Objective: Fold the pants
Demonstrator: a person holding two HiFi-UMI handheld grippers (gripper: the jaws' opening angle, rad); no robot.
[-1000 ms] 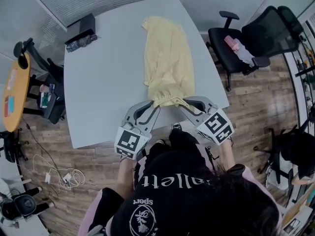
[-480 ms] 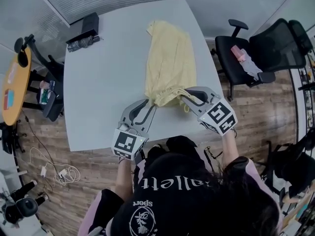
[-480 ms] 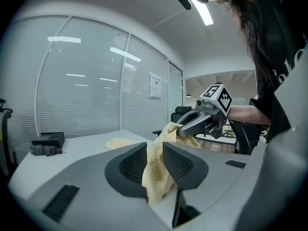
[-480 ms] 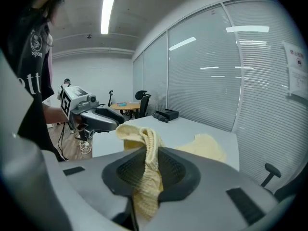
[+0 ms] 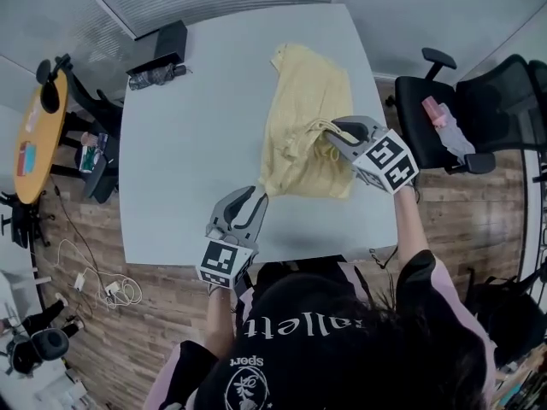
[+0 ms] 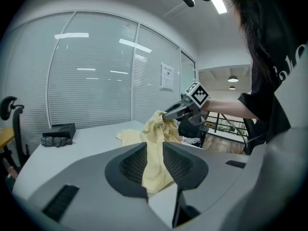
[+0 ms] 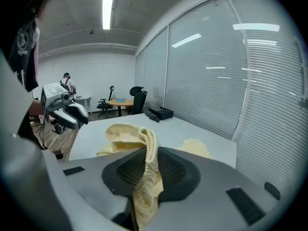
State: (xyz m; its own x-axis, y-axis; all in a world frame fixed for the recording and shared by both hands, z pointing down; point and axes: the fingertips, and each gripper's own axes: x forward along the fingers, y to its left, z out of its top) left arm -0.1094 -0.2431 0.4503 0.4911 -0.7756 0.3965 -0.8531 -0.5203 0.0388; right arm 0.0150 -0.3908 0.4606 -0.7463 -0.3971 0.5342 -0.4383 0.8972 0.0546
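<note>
At the far left of the head view, a round orange table [image 5: 31, 152] stands on the wooden floor [image 5: 85, 254], with a tangle of cables [image 5: 111, 290] lying nearer the person. The pale grey worktop [image 5: 188, 152] fills the middle. A black box [image 5: 161, 43] sits at its far left corner, and a dark bundle [image 5: 156, 76] lies just beside it.

The left hand-held gripper [image 5: 258, 195] reaches in from the near edge, low over the worktop. It is clenched on the near left corner of the yellow pants [image 5: 308, 109]. Its own view shows the cloth running up between the two ribbed pads and hanging below them.

The pants lie on the right half of the worktop, stretching toward the far edge. Their far part rests flat, while the near part is lifted and bunched between the two tools.

The right hand-held gripper [image 5: 332, 131] is held farther from the person than the left one and above the middle of the garment. It is clamped on a gathered, ribbed edge of the same pants. In its own view the fabric rises in a fold between the pads and drapes down past them. The cloth slopes from this raised grip down to the left one.

Beyond the worktop's right edge stands a black office chair [image 5: 496, 101] with a pink item [image 5: 438, 112] on its seat.
</note>
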